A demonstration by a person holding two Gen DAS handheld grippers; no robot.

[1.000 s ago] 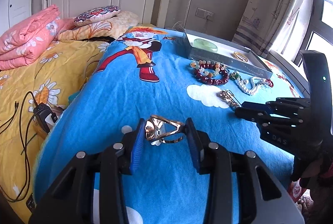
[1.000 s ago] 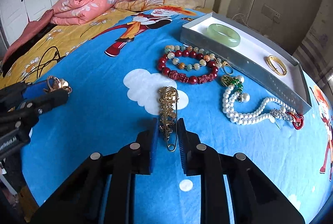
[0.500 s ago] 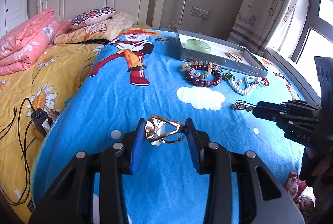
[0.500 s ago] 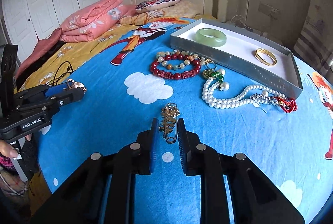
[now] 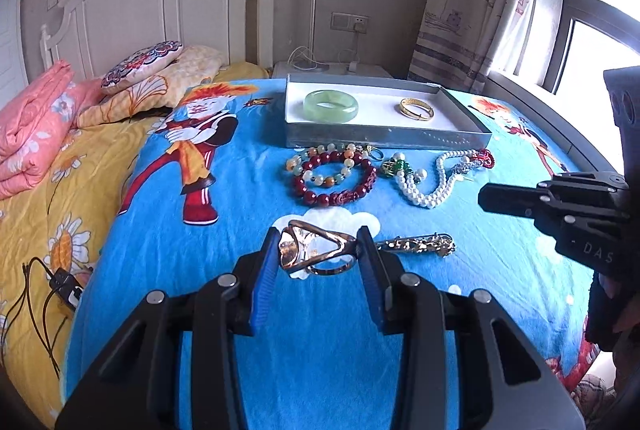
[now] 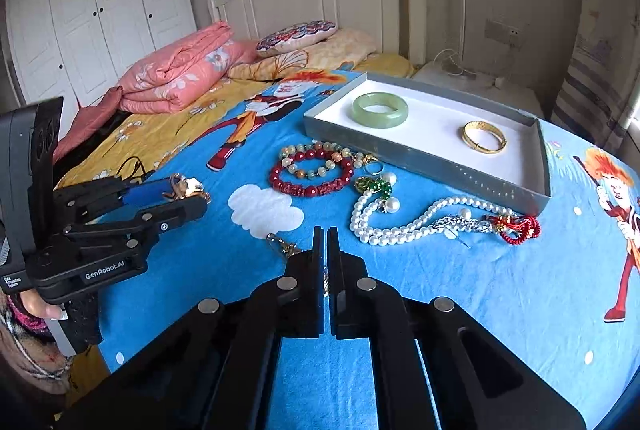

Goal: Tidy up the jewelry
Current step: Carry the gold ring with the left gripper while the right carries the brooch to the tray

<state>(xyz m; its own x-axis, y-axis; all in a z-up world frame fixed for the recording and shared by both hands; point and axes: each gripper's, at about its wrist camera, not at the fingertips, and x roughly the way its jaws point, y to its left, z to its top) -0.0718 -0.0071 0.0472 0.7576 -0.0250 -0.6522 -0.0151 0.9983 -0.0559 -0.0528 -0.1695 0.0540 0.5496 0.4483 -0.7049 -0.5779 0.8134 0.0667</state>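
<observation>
My left gripper (image 5: 318, 254) is shut on a gold twisted ring piece (image 5: 308, 244), held above the blue blanket; the right wrist view shows that gripper (image 6: 188, 196) at its left. My right gripper (image 6: 325, 230) has its jaws pressed together with nothing clamped. A gold brooch pin (image 5: 416, 244) lies flat on the blanket, partly hidden under those fingers (image 6: 280, 244). Behind it stands a grey tray (image 5: 384, 140) holding a green bangle (image 5: 330, 106) and a gold bangle (image 5: 417, 109). A red bead bracelet (image 5: 362, 190) and a pearl necklace (image 5: 420, 196) lie in front of the tray.
Folded pink quilt (image 6: 176, 70) and pillows (image 5: 140, 60) sit toward the headboard. A black cable and charger (image 5: 64, 284) lie on the yellow sheet at the left. A green pendant (image 6: 374, 186) rests beside the pearls. A person's hand (image 6: 44, 310) holds the left gripper.
The brooch has left my right gripper's jaws and now lies on the blanket; those jaws have closed together. My left gripper has swung right to face the tray, still holding the gold piece.
</observation>
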